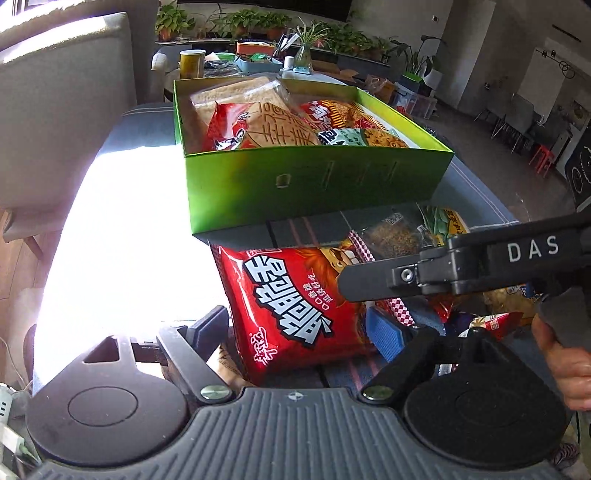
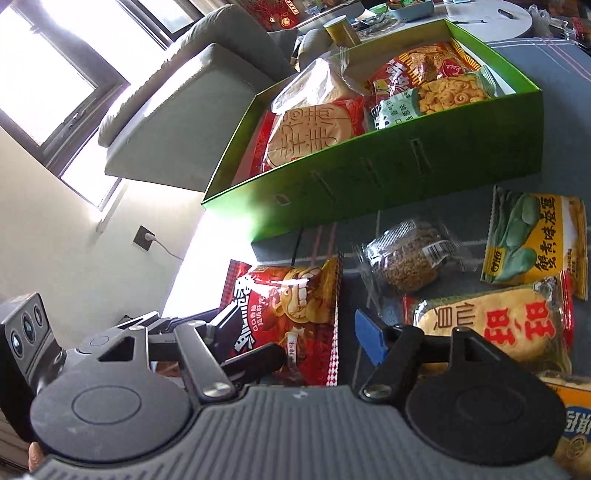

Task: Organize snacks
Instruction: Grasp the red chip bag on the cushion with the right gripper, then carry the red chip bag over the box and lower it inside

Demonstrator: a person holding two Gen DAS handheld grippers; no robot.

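A grey upholstered sofa (image 2: 177, 110) stood beside the bright window (image 2: 48, 81); leafy potted plants (image 1: 255, 22) lined a far shelf, near a yellow cylindrical canister (image 1: 192, 62).

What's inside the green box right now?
The green box holds a round-cracker pack, a clear-wrapped bread bag and two orange snack bags. Anything beneath them is covered.

Table (image 1: 122, 206) glare-whitened; orange packet (image 2: 576, 424) edge-cropped; right gripper's (image 1: 343, 284) far finger hidden

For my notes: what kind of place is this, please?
Probably a home living room: a grey sofa by a window, potted plants along the far side, and a snack box on a low table.
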